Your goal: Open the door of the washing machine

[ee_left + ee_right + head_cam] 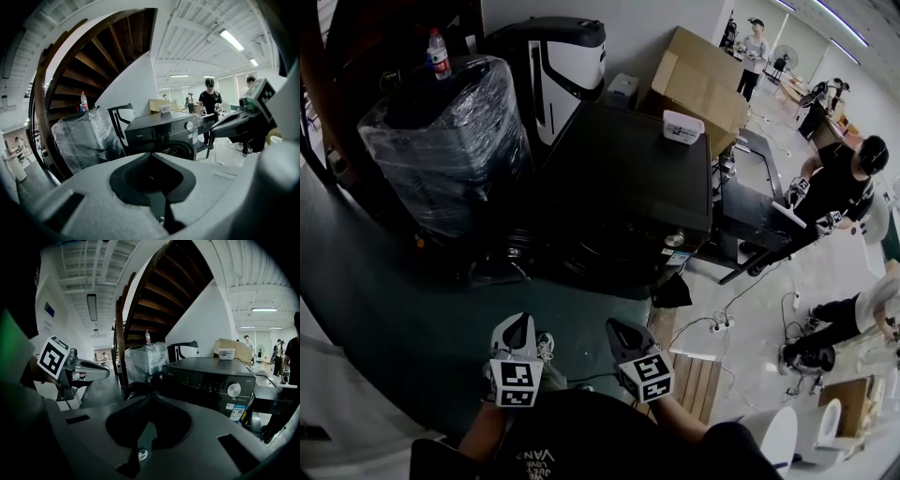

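both grippers hang well short of the black washing machine (628, 178), the left gripper (517, 328) and right gripper (623, 330) each with jaws pressed together on nothing. its round door (179, 151) sits closed on the front (handle side not clear). arriving with jaws unparted would likely skid off the rim, and the plastic-wrapped appliance (450, 141) just beside it could crowd the left approach.

Ahead and left of both pairs of jaws stands a bulky dark object wrapped in clear plastic film (445, 141), with a red-capped clear plastic bottle (438, 53) upright on top. Beyond it is a black-and-white moulded machine (562, 61). Far ahead to the right sits an open brown cardboard box (703, 80), and further right stands a person in black (839, 183). A white power strip (722, 325) lies on the floor, right of the right-hand jaws.
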